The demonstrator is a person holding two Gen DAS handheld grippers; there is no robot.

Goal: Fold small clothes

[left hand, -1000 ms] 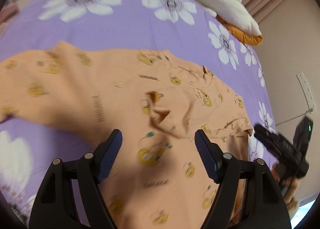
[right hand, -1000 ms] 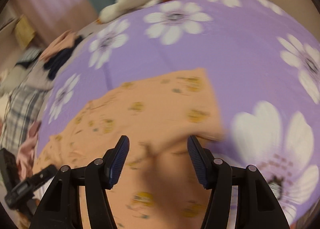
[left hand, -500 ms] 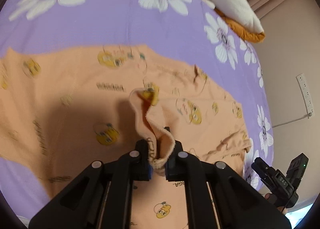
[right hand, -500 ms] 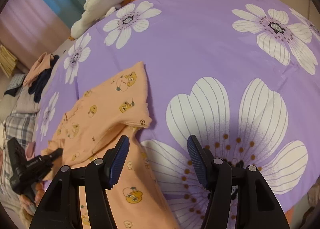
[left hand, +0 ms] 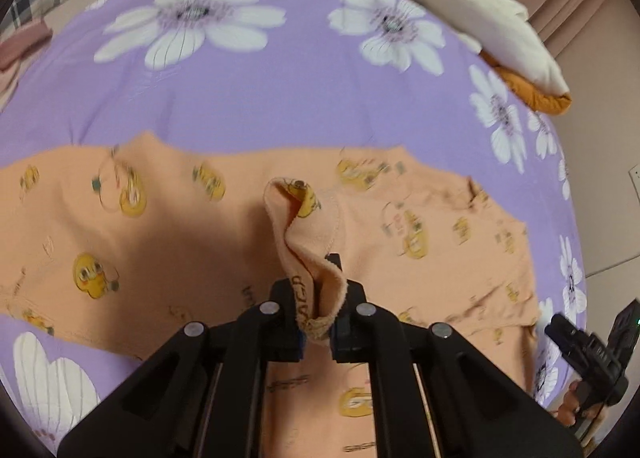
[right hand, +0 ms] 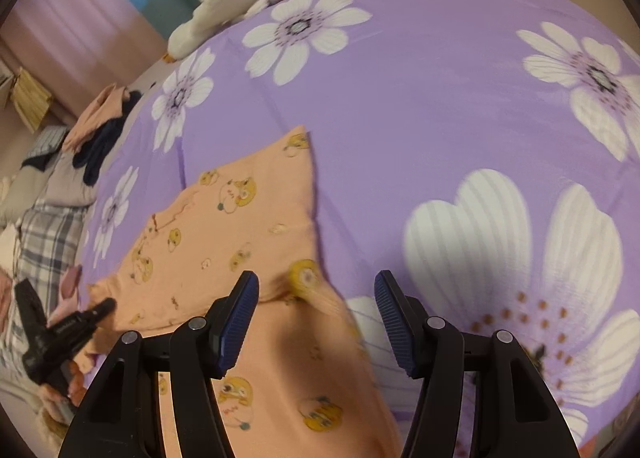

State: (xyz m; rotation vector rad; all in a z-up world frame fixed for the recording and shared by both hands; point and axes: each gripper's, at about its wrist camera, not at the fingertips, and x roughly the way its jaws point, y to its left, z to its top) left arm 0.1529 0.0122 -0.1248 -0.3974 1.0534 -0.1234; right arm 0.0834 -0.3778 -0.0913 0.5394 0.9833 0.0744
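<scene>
Left gripper (left hand: 316, 332): jaws clenched on a hemmed edge of the garment (left hand: 168, 226), the pinched cloth rising from the pads in a narrow fold that curls over at its top. The rest of the garment — peach, printed with yellow ducks — lies flat on the sheet (left hand: 260, 98), spreading to both sides of the jaws and toward the camera. Its far edge runs roughly level across the left wrist view; beyond it the purple flowered sheet is bare up to a cream and orange blanket (left hand: 480, 22) at the bed's far corner.

Right gripper (right hand: 316, 318): jaws released, nothing gripped. In the right wrist view a straight garment edge slants down between the jaws, cloth under the left finger (right hand: 238, 322), bare sheet under the right. To the right the sheet lies open. Far left, a clothes pile (right hand: 100, 130) sits at the bed's edge — well apart from the garment.
</scene>
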